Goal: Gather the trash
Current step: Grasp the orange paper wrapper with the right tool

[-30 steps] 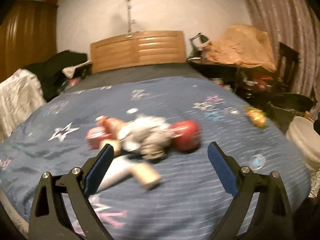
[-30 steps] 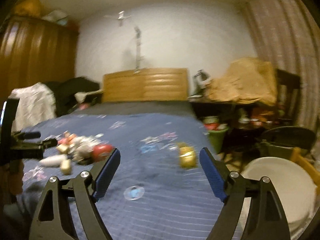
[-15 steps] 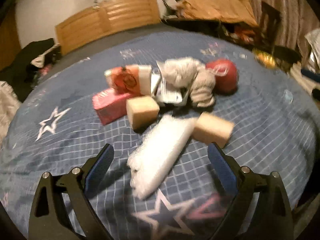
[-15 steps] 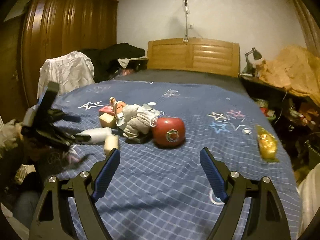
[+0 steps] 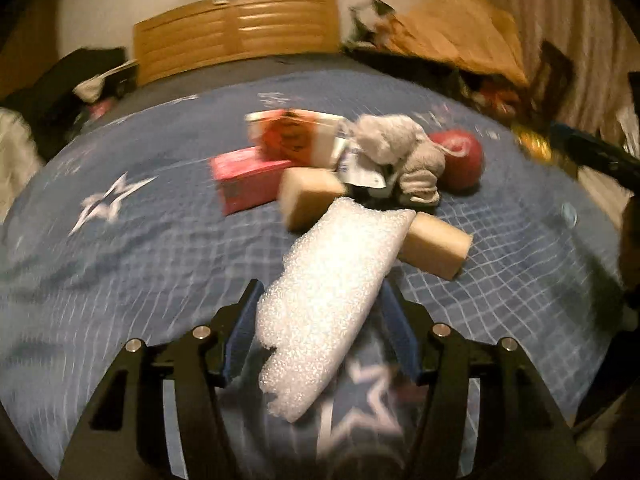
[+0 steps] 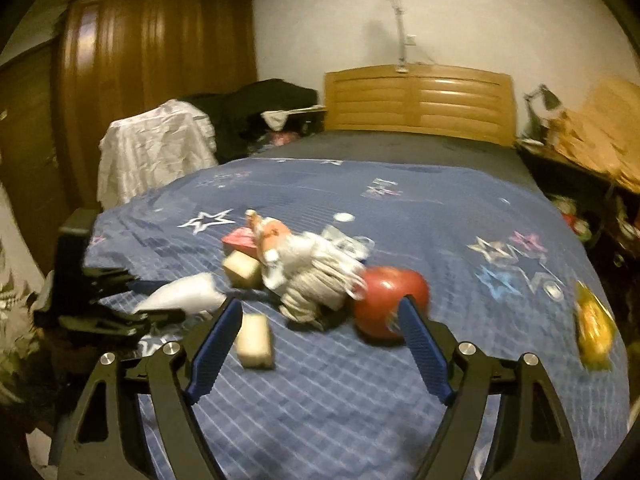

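Both jaws of left hand-held gripper (image 5: 320, 336) just closing around white foam sheet (image 5: 332, 304), long axis pointing ahead; right hand-held gripper (image 6: 320, 344) wide, empty.

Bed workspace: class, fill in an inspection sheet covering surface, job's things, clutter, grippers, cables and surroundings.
Surface: blue star-print bedspread.
Job's things: white foam wrap, two tan blocks, pink box, red ball, grey cloth bundle, yellow wrapper.
Clutter: clothes heaped beside the bed.
Grippers: left gripper has just been closing around the foam wrap; right gripper open, empty.
Cables: nothing seen.
Surroundings: wooden headboard, wardrobe.
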The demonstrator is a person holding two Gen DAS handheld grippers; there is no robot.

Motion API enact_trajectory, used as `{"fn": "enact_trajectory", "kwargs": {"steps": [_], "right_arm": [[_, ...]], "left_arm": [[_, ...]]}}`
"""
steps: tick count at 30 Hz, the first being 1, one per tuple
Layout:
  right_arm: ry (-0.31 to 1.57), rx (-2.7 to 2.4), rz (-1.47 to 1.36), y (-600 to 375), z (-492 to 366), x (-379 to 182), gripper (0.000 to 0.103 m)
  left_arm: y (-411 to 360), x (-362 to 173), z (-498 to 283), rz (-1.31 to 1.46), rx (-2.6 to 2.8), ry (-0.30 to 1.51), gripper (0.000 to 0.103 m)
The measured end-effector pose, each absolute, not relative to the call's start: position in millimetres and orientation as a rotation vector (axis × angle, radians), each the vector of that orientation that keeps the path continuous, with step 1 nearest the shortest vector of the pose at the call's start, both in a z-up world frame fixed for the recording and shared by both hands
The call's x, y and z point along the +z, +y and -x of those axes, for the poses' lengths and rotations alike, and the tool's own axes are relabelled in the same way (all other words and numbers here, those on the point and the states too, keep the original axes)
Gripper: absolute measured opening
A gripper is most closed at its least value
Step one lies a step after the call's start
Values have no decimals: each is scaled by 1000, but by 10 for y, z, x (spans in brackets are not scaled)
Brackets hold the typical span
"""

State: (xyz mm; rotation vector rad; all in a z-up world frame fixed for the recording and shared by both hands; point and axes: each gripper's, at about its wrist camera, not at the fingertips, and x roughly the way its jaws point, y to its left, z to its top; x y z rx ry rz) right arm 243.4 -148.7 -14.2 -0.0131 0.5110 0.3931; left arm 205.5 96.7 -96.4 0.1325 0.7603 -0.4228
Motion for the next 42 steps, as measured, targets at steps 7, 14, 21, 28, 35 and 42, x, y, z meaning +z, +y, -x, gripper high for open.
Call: {"fn": "enact_trajectory", "kwargs": {"steps": [7,14,21,28,35,42], "right_arm": [[546,590,107,-782,-3125,-28,62],[678,620,171,-246,-3995,-190,60],[766,518,124,-603,-3892,-453,8],[667,496,-50,-1386,-2676,-219,8],[531,360,-177,-2138,-2316,92,8],[486,312,-193,-2528,-1676,257,8]], "left_arm": [[1275,-846,-1745,16,-296,707,57],[1285,-813,-1677,82,-287,685,57],[1326,-956,-1698,119,-276,720,58],[1192,-922,-1645,108,-298,721,58],[902,-776,-1509,59,-327,686,59],[742,-699,-1383,42,-343,680,59]]}}
